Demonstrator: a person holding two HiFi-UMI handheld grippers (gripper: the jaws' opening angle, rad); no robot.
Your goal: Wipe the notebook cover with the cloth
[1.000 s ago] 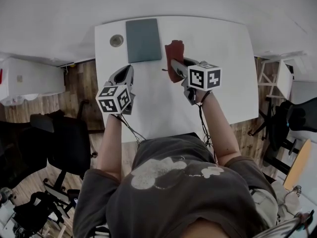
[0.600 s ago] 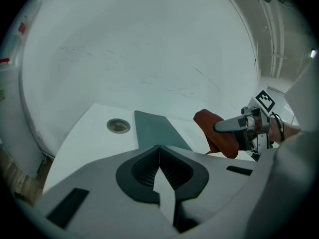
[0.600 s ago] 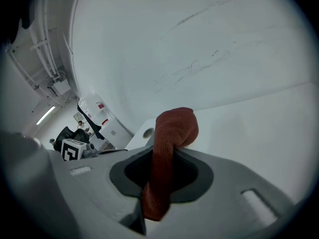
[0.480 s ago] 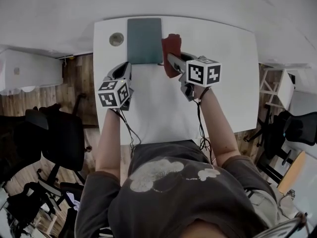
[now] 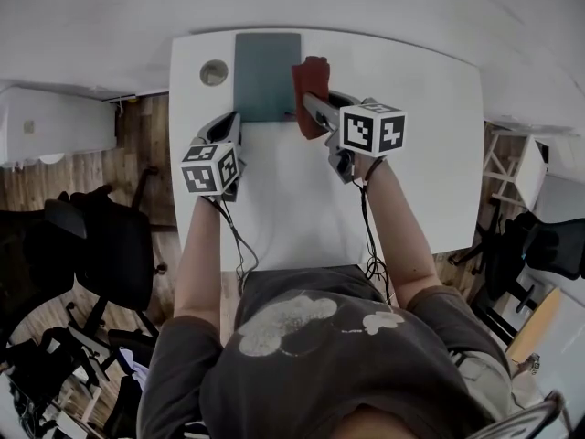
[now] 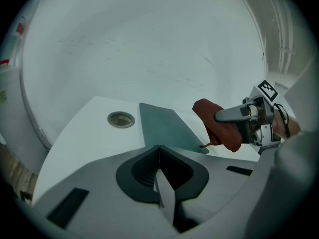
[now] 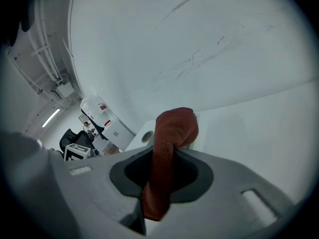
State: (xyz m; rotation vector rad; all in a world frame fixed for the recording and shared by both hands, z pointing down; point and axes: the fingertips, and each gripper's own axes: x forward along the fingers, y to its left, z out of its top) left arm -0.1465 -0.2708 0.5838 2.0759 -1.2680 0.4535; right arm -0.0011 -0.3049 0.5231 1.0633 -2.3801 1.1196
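A dark grey-green notebook (image 5: 266, 73) lies flat at the far edge of the white table (image 5: 420, 163); it also shows in the left gripper view (image 6: 167, 128). My right gripper (image 5: 313, 110) is shut on a red cloth (image 5: 310, 82), which hangs just beside the notebook's right edge. In the right gripper view the cloth (image 7: 168, 143) runs up between the jaws of the right gripper (image 7: 158, 183) and hides the notebook. My left gripper (image 5: 228, 128) is shut and holds nothing, just short of the notebook's near left corner (image 6: 159, 176).
A round cable grommet (image 5: 214, 72) is set into the table left of the notebook. Black office chairs (image 5: 114, 263) stand on the wood floor to the left, another chair (image 5: 544, 236) to the right. A white wall rises behind the table.
The right gripper has carried the cloth further away and to the left, up to the notebook's right edge. The left gripper has barely shifted.
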